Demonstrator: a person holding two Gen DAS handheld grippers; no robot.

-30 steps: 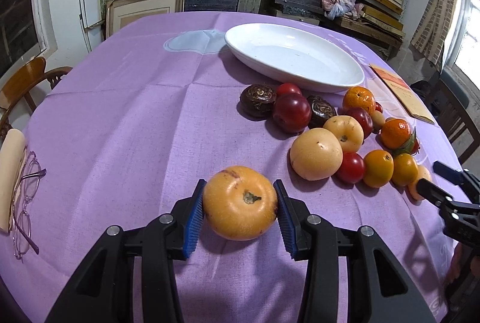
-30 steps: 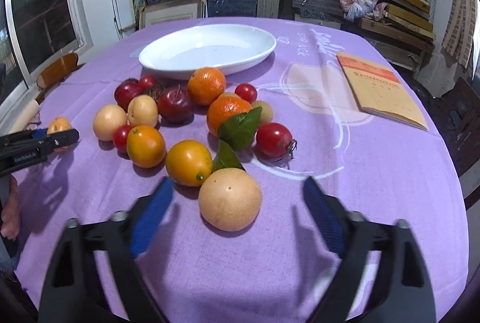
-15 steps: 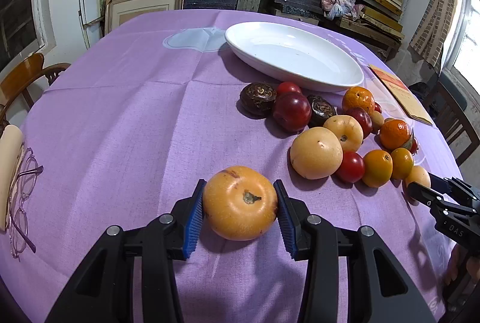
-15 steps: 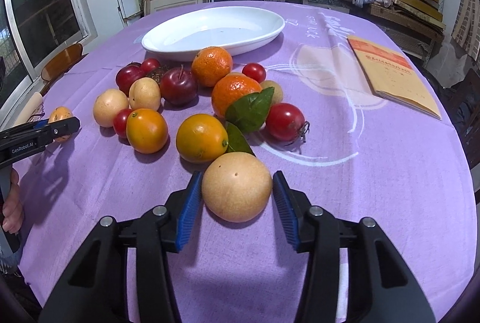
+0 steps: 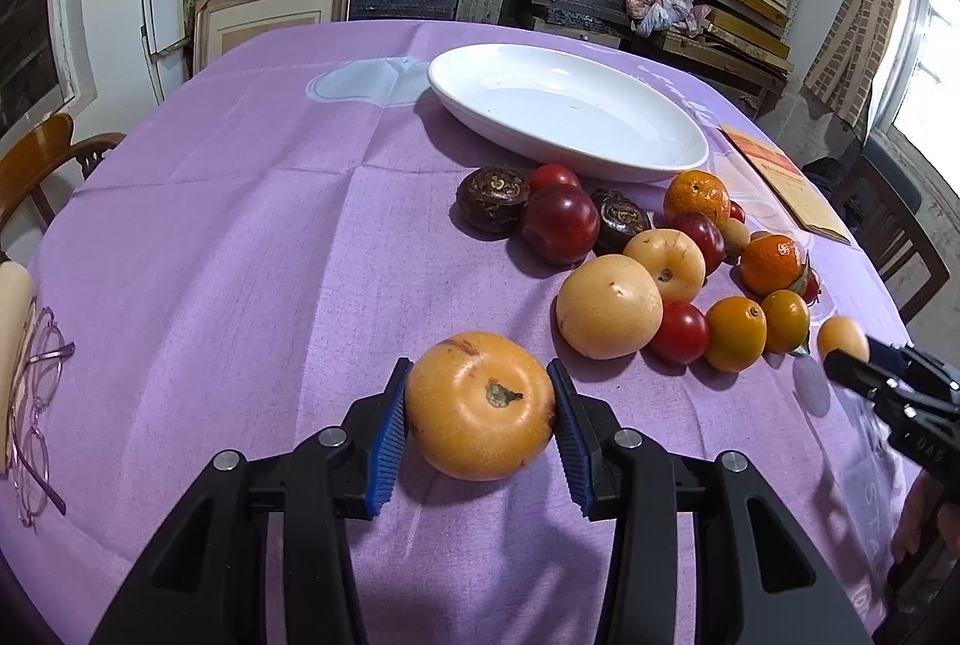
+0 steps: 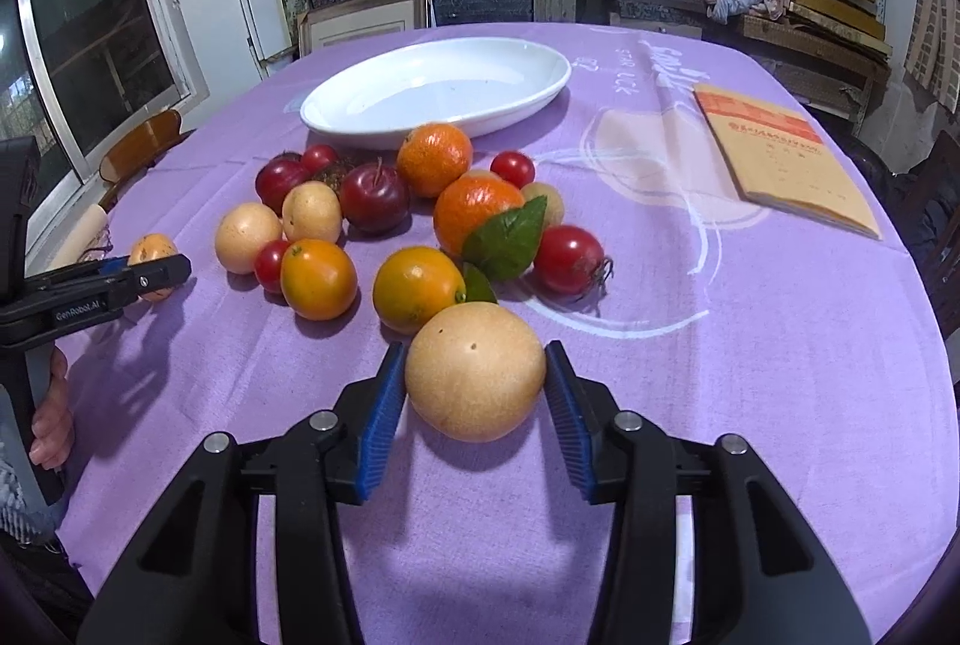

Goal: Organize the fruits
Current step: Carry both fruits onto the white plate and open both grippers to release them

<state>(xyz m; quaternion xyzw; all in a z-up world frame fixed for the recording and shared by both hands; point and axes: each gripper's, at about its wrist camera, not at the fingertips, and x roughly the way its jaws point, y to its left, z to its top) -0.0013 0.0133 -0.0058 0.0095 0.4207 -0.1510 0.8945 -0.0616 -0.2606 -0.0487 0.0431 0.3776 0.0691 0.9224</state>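
Firstly, left wrist view: left gripper (image 5: 480,405) clamped on round yellow-orange apple-like fruit (image 5: 480,405), on purple tablecloth (image 5: 240,255); white oval ceramic dish (image 5: 567,111) beyond loose fruit pile.

Right wrist view: right gripper (image 6: 474,375) closed around pale tan round pear (image 6: 474,372), beside green leaf (image 6: 507,240).

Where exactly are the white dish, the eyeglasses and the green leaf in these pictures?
white dish (image 5: 600,165): left wrist view, on its near rim.
eyeglasses (image 5: 36,405): left wrist view, at the bridge between the two lenses.
green leaf (image 6: 507,240): right wrist view, middle of the leaf blade.
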